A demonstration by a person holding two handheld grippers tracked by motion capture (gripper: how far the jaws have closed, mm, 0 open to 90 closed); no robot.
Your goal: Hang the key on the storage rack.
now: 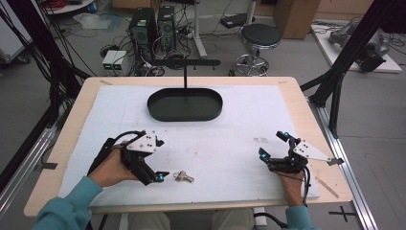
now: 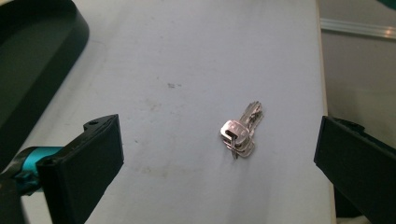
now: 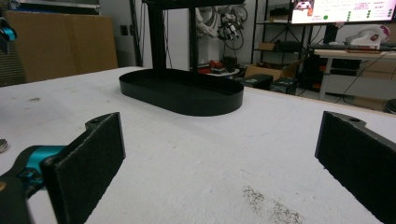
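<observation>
A small bunch of silver keys (image 1: 183,177) lies flat on the white mat (image 1: 225,129) near the front edge. My left gripper (image 1: 160,160) is open just left of the keys; in the left gripper view the keys (image 2: 240,135) lie between and slightly ahead of the two wide-apart jaws of the left gripper (image 2: 219,163), touching neither. My right gripper (image 1: 273,145) stands open at the front right with nothing in it. From the right gripper (image 3: 219,158) I look low across the mat toward a black oval tray (image 3: 182,95).
The black oval tray (image 1: 185,104) sits at the back middle of the mat, with a thin black T-shaped stand (image 1: 185,72) rising from it. The tray's rim (image 2: 28,60) shows at the upper left of the left gripper view. The wooden table edge (image 1: 316,139) borders the mat.
</observation>
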